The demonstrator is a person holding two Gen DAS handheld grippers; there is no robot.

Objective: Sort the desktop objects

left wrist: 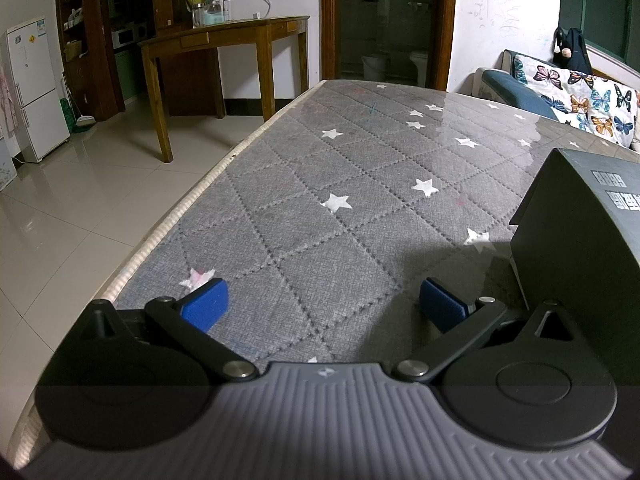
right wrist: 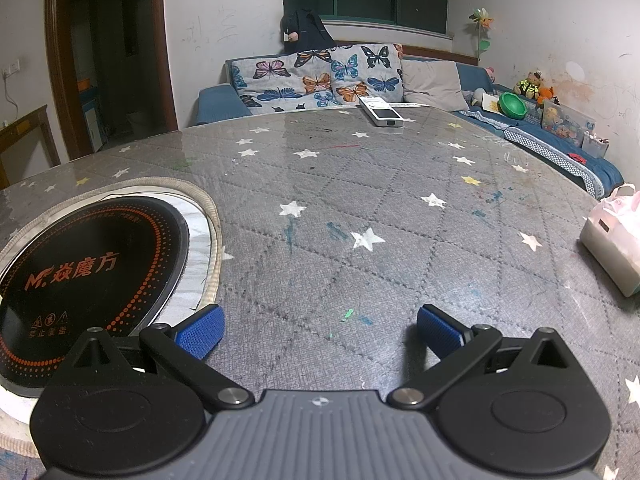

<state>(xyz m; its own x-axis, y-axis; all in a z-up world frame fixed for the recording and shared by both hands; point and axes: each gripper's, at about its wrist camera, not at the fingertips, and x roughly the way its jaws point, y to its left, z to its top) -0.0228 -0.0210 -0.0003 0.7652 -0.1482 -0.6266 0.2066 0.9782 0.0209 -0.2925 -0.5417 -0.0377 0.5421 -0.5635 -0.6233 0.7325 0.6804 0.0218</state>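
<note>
Left gripper (left wrist: 324,306) and right gripper (right wrist: 320,332): jaws spread wide, empty. Black box (left wrist: 580,232) lies just right of the left gripper; remote (right wrist: 380,112) at the counter (right wrist: 360,184) far edge.

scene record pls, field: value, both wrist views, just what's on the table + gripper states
surface: table with grey star-print cover
left gripper: open, empty, low over the cover
right gripper: open, empty
black box: right of left gripper
induction cooktop: set into table, left of right gripper
remote: far edge
tissue box: right edge
</note>
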